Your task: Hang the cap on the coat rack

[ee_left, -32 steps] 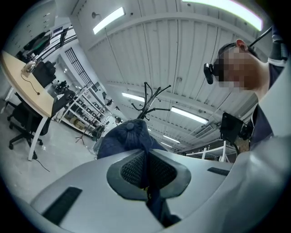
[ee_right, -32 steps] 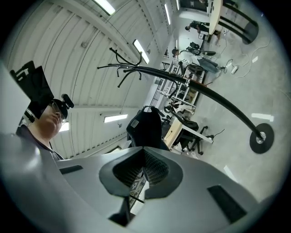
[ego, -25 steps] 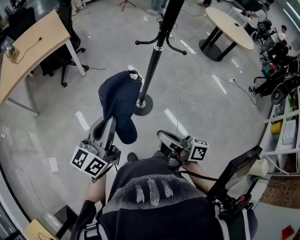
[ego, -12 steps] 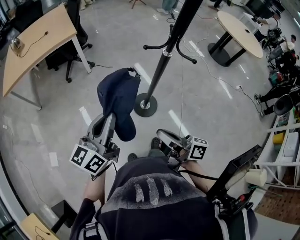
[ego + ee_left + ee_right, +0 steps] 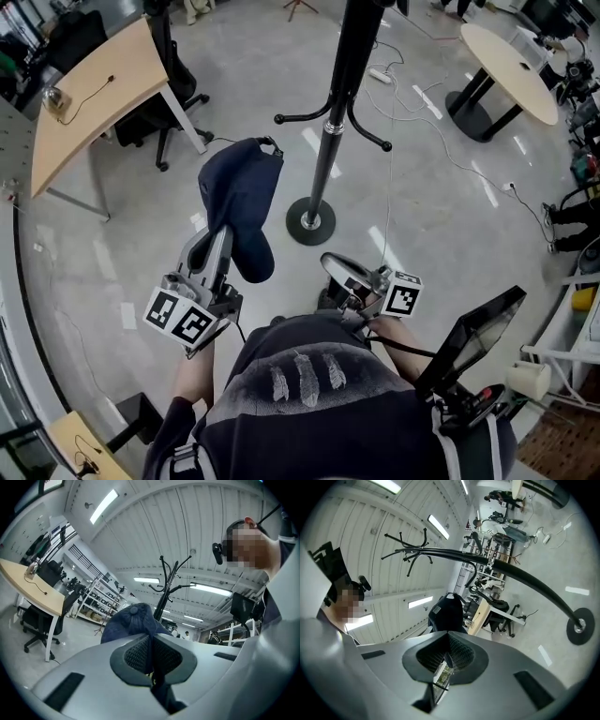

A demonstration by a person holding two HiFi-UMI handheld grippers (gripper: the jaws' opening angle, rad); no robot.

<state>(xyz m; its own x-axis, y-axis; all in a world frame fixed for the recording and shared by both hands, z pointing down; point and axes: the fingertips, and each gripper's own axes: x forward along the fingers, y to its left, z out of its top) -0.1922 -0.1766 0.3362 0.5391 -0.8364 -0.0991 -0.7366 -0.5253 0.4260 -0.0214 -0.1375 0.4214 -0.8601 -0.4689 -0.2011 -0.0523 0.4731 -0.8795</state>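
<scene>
The left gripper point(image 5: 218, 246), whose cube bears black-and-white square markers, is clamped on a soft navy fabric cap point(image 5: 239, 187). The cap is held in the air just left of the black metal coat rack point(image 5: 330, 150), clear of its curved hooks. The right gripper point(image 5: 337, 269) is closed with nothing in it.

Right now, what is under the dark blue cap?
The left gripper grips the cap from below, above grey floor. The floor patch right beneath it is hidden.
</scene>
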